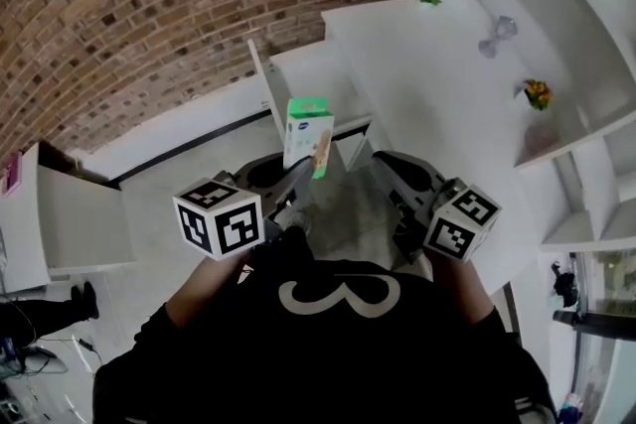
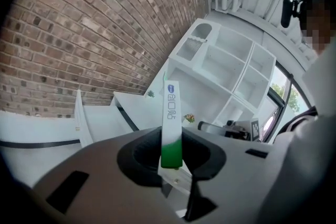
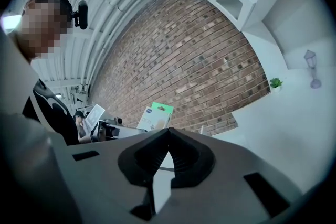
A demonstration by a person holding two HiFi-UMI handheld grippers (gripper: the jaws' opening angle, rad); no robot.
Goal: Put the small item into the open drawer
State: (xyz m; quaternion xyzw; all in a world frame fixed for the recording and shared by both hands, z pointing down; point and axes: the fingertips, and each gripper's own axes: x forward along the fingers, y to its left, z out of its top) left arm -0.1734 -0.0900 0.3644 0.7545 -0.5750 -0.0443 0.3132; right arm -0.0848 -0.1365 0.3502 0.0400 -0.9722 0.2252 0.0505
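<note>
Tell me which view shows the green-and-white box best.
The head view: the box shows its broad front face, held by the left gripper. The left gripper view shows only its narrow edge; the right gripper view catches just its upper part.

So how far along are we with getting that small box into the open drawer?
Done: the drawer stands open, and the small box is off any surface, pinched upright in the left claw. In hand: the box is held in the air, not yet in the drawer. Left: carry it over the drawer, lower it in and release. The right claw is shut and empty.
</note>
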